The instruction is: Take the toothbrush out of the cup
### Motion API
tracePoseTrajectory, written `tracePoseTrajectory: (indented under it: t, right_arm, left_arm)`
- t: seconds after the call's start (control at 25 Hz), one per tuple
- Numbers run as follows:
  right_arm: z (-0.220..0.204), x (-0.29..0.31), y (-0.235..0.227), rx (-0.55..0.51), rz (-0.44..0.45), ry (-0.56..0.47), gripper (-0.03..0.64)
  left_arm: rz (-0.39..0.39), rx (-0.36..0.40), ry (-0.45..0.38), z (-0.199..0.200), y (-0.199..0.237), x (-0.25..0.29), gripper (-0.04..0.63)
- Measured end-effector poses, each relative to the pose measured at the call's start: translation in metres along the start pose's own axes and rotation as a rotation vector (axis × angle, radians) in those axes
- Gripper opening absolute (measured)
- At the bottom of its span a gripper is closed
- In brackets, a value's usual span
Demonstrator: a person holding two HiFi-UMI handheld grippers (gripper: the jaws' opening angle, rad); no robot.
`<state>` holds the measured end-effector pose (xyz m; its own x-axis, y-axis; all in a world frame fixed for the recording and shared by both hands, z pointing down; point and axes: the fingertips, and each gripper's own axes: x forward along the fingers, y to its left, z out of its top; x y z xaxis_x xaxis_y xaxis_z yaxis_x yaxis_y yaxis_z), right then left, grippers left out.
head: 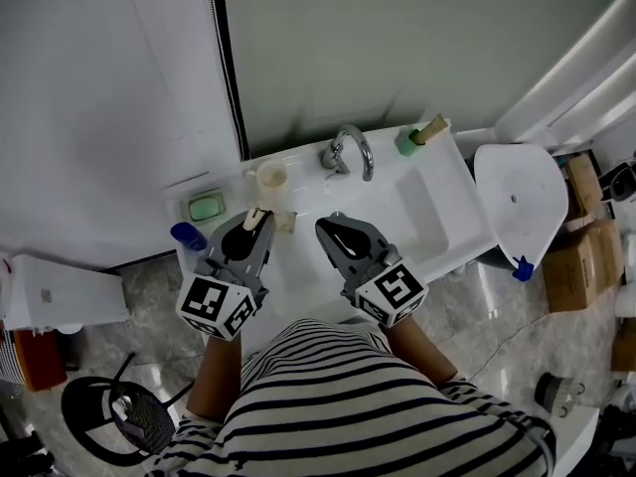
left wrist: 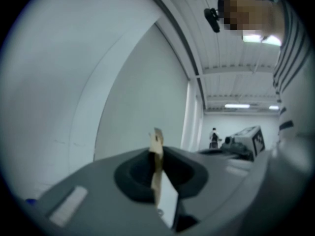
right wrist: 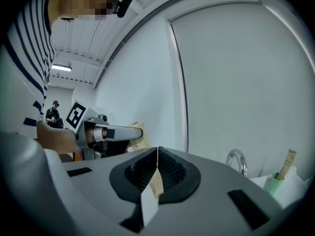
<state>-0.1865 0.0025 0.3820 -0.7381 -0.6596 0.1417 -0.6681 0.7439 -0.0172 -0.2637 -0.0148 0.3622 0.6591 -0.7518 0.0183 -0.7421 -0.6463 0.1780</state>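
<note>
White porcelain fills the middle of the head view: a sink set against a pale wall, with a chrome tap at its back edge. A cream cup is seen on the ledge just left of the tap, and a green soap dish further left. A green holder with a beige stick in it stands at the far right of the ledge. Both grippers are held level over the near rim. The left gripper is closed on the beige toothbrush, which is out of the cup and near it, not touching. The right gripper is beside it, above the basin.

From the left gripper view, the left gripper is shown nearly closed, its jaws pressed on the thin toothbrush, whose end stands out past the tips against the wall.

From the right gripper view, the jaws of the right gripper are seen fully together with nothing held. The left gripper is seen to one side with the toothbrush at its tip; the tap and green holder lie on the other side.
</note>
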Motion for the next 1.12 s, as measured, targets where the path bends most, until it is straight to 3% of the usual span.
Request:
tracePoseTrajectory:
  t: [0.68,0.92,1.12]
  right_arm:
    - [-0.008,-0.020,0.001,0.003,-0.051,0.043,0.008]
    - [-0.003,-0.033,-0.028,0.004,-0.068,0.037,0.008]
    - [-0.008,-0.051,-0.078,0.020,-0.068,0.033,0.008]
  left_arm:
    - [-0.056,-0.070,0.022,-0.023,-0.016,-0.001,0.035]
    - [-0.095,-0.078,0.039,-0.026,-0.033,0.022,0.035]
    - [-0.159,-0.087,0.053,-0.031,-0.059,0.065,0.035]
